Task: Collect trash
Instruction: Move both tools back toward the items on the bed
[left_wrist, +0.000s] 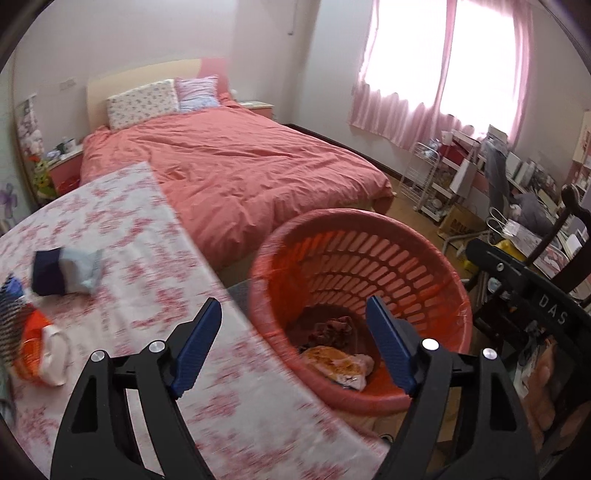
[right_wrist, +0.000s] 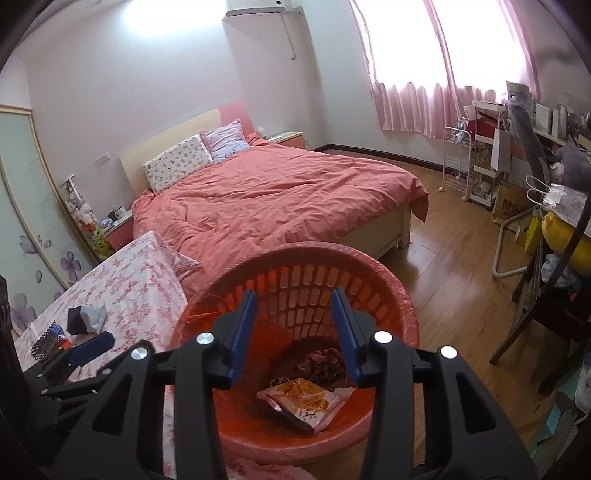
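A red slatted basket (left_wrist: 369, 254) lined with a pink bag stands on the floor beside the table. At its bottom lie an orange snack wrapper (right_wrist: 301, 400) and a dark red crumpled scrap (right_wrist: 321, 363). My right gripper (right_wrist: 293, 293) hangs over the basket, open, with nothing between its fingers. My left gripper (left_wrist: 294, 301) is open and empty above the table's edge by the basket; one of its blue fingers (right_wrist: 92, 345) shows in the right wrist view. On the floral table (left_wrist: 147, 258) lie a blue crumpled packet (left_wrist: 64, 271), an orange-and-white wrapper (left_wrist: 40, 354) and a mesh-patterned item (left_wrist: 13, 314).
A bed with a coral cover (left_wrist: 240, 177) stands behind the table and basket. A dark wooden chair (right_wrist: 535, 325) and a cluttered desk with bags (right_wrist: 554, 199) fill the right side. Wooden floor (right_wrist: 443, 266) lies between the bed and the chair.
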